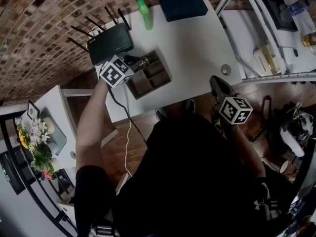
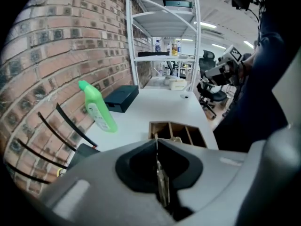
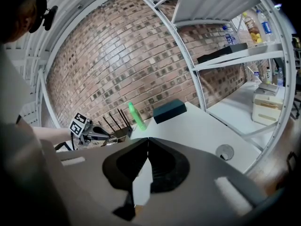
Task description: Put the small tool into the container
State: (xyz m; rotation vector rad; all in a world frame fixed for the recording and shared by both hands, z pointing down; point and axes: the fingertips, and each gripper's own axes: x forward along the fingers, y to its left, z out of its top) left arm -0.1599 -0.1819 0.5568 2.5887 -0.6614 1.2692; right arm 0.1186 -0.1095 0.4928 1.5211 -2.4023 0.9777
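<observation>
Nearest, right gripper (image 3: 146,142) clenched, empty, held back by table (image 1: 197,38) edge. Ahead, left gripper (image 2: 156,142) clamped on small tool (image 2: 162,185), thin metal piece, poised over wooden container (image 1: 150,85). Judged late stage: tool not yet inside; lowering and release left. Beyond: router (image 1: 111,43), green bottle (image 1: 145,14), dark box (image 1: 183,6).

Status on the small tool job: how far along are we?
Done: the small tool is picked up and clamped in the left gripper. In hand: that gripper hangs just above the wooden container on the white table, tip toward its compartments. Left: lower and release, since the tool is not yet inside. The right gripper is shut and empty, away from the container.
</observation>
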